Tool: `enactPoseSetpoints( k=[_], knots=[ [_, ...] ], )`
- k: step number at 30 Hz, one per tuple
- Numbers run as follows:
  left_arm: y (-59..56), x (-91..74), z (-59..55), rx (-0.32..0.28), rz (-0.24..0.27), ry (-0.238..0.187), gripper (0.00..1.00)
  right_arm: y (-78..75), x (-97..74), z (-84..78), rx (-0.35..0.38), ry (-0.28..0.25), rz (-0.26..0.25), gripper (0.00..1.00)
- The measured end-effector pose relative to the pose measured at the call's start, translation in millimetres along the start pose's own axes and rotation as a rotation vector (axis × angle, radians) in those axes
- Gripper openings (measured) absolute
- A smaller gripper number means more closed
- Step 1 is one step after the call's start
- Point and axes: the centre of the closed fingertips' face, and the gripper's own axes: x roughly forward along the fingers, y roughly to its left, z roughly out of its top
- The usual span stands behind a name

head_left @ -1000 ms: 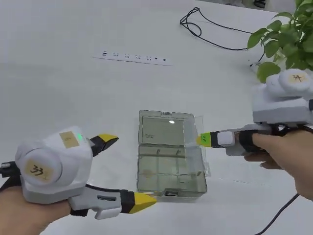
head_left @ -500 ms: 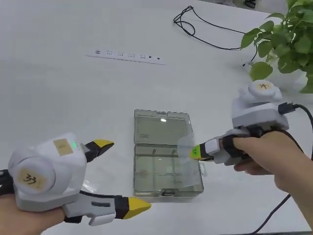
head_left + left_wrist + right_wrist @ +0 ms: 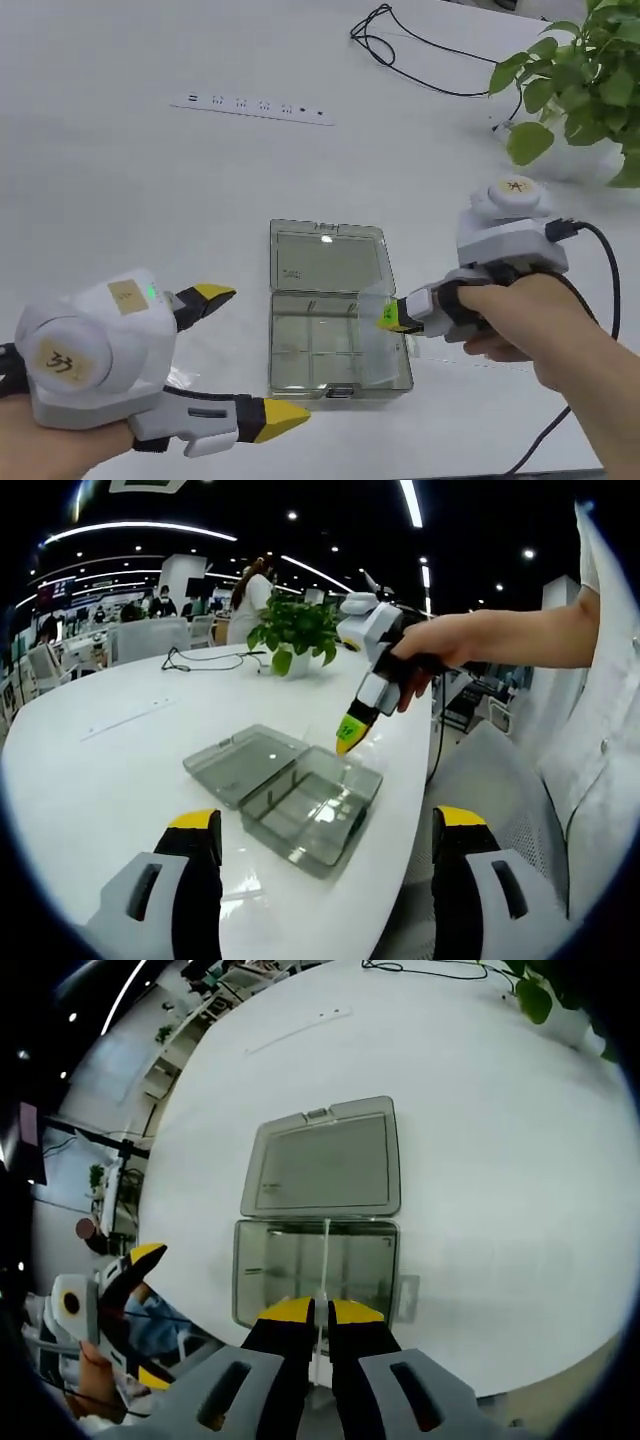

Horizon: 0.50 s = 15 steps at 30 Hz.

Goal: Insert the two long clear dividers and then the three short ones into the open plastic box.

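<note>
Plant (image 3: 585,75), cable (image 3: 445,93), power strip (image 3: 252,106) beyond box (image 3: 330,262)

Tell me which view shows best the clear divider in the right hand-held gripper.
The right gripper view: the divider is a thin edge-on line from the shut right hand-held gripper over the box. The head view shows it as a faint sheet; the left gripper view, barely a trace.

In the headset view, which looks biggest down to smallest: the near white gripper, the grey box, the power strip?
1. left gripper, though nearness to the camera inflates it
2. plastic box
3. power strip, thin and far off
</note>
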Motion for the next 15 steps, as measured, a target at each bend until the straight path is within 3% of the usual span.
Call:
enactPoseSetpoints(
  k=[15],
  knots=[
    [-0.6,4.0,-2.5,-0.015,-0.01,0.004,0.87,-5.9,8.1,-3.8,0.008,-0.01,-0.016,0.06]
  ],
)
